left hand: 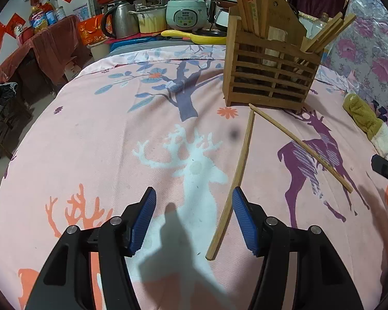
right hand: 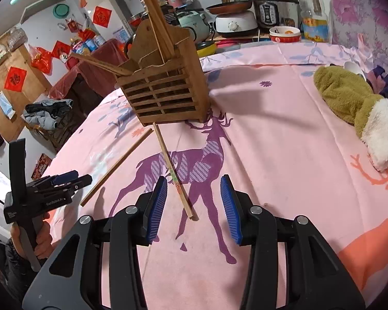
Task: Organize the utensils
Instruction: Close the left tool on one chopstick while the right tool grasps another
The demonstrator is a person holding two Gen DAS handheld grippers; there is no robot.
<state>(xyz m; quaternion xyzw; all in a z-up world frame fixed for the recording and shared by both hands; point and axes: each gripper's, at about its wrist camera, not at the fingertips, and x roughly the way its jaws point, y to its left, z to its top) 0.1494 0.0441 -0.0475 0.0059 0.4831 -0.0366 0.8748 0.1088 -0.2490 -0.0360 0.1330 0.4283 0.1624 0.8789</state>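
**Both claws open over two loose chopsticks**

The left gripper (left hand: 194,222) hangs above the pink deer-print sheet (left hand: 103,134) with its blue pads parted and nothing clamped. One loose chopstick (left hand: 232,180) lies on the sheet, its near end passing just inside the right-hand pad, though whether the pad touches it cannot be told. Over to the right gripper (right hand: 192,209): jaws at a middling gap, no grip, and the near end of the second chopstick (right hand: 174,171) lies on the sheet between the pads, closer to the left one.

The two sticks spread apart in a narrow V, their far tips near each other just in front of the wooden slatted holder (left hand: 269,72). That holder stands upright on the sheet, already stocked with several chopsticks (left hand: 248,2) poking out at the top and leaning to its sides.

Around the play: an olive plush slipper (right hand: 349,98) with a white cuff lies to the right, well apart from the sticks. Beyond the sheet's far edge sit a rice cooker (left hand: 186,13), a steel kettle (left hand: 121,20) and a yellow pan (left hand: 191,36). In the right wrist view a hand (right hand: 42,237) holds the left gripper's handle at the lower left. Between either claw and the holder, nothing lies on the sheet but the sticks themselves.
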